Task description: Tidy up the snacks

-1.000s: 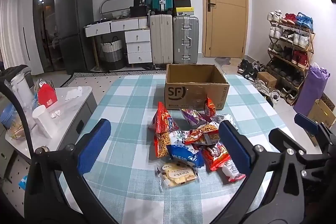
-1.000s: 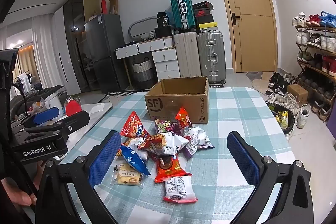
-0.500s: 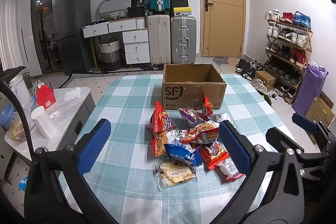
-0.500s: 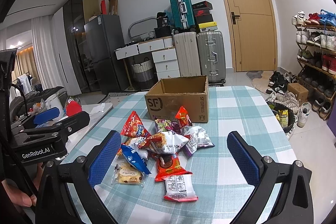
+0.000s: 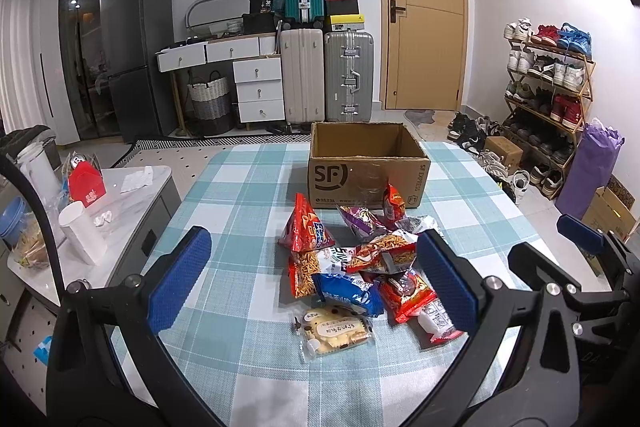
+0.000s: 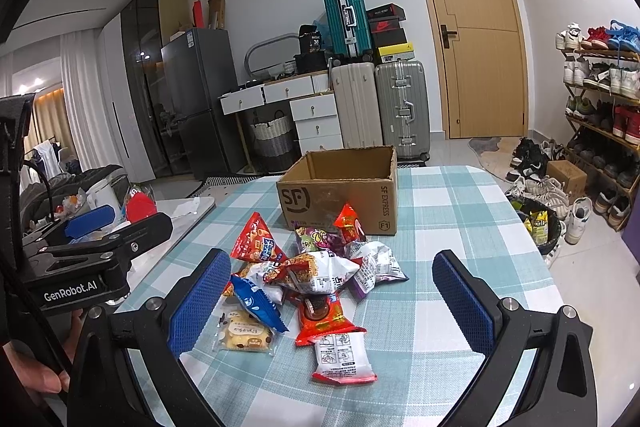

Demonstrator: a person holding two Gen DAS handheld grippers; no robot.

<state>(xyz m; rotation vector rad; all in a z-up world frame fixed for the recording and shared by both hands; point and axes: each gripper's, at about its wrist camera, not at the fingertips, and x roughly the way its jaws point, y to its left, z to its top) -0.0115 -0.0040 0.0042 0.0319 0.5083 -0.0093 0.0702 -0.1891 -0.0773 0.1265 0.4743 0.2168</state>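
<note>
A pile of snack packets (image 5: 360, 259) (image 6: 316, 275) lies on the checked tablecloth in front of an open cardboard box (image 5: 368, 163) (image 6: 340, 195) marked SF. Nearest me are a clear cake packet (image 5: 334, 329) (image 6: 244, 333), a blue packet (image 5: 348, 291) (image 6: 258, 303) and a red-and-white packet (image 6: 344, 357). A red triangular bag (image 5: 306, 229) (image 6: 256, 239) stands at the pile's left. My left gripper (image 5: 312, 279) hovers open above the near table edge, empty. My right gripper (image 6: 328, 303) is open and empty too, just right of the left one.
The table (image 5: 240, 195) has bare cloth left and right of the pile. A white side table (image 5: 120, 195) with cups and a red carton stands at left. Suitcases (image 5: 324, 75), drawers and a door are behind; a shoe rack (image 5: 548, 87) is at right.
Both grippers stay open; the left view has drifted slightly, so the pile sits a little nearer and more to the left.
</note>
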